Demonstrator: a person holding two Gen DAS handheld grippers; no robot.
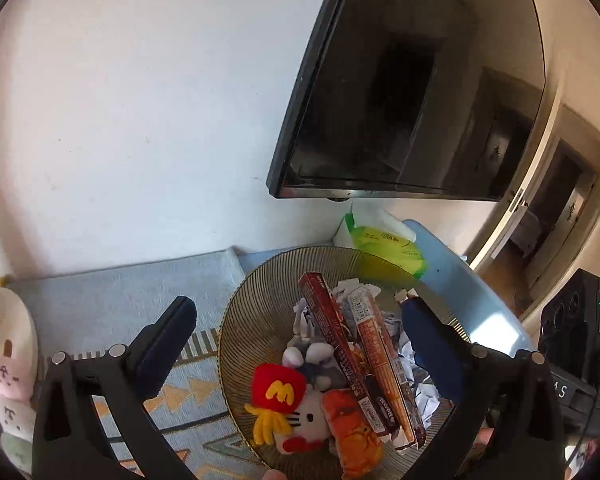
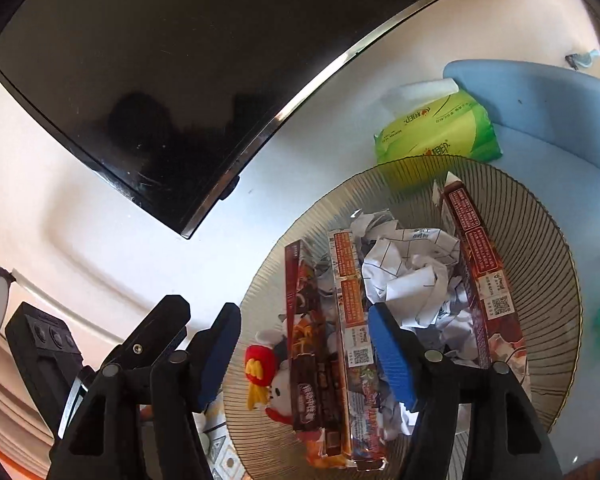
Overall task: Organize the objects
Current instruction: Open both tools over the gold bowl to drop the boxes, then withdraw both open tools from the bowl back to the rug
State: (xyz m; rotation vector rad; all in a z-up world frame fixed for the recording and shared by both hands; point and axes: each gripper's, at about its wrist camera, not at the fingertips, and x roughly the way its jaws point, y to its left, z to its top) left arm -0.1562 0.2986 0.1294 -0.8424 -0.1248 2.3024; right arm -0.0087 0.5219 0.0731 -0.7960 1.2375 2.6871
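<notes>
Left gripper [image 1: 300, 334] spread wide, nothing between its fingers, hanging over the near-left part of the ribbed glass bowl [image 1: 240, 320]; its left finger [image 1: 166, 346] sits out over the patterned mat [image 1: 180, 400], its right finger over the bowl's right side. Right gripper [image 2: 300, 344] also released, jaws apart and empty, over the bowl's near side; its right finger [image 2: 392, 356] lies among the contents, contact not clear.

Bowl contents, near to far in the left wrist view: orange plush [image 1: 354, 432] at the near edge, white cat plush [image 1: 304, 420] with a red fries pouch [image 1: 276, 390] just left of it, grey-white plush [image 1: 312, 354] behind. Two long snack boxes lean across the middle: dark red box [image 1: 336, 344] and orange-panel box [image 1: 380, 360], side by side. A third brown-red box [image 2: 482, 272] lies along the right side in the right wrist view. Crumpled white paper [image 2: 404, 268] fills the space between the boxes.

Left of the bowl, at the frame edge: pale bunny-face plush items [image 1: 8, 364] on the blue-grey tabletop [image 1: 120, 292]. Just beyond the bowl's far rim: green-yellow tissue pack [image 1: 384, 244], white sheets sticking out of it. Light blue chair [image 2: 548, 112] at far right. Behind everything, a black TV screen [image 1: 412, 92] on the white wall [image 1: 140, 100]. The other gripper's camera block [image 1: 576, 320] shows at the right edge.
</notes>
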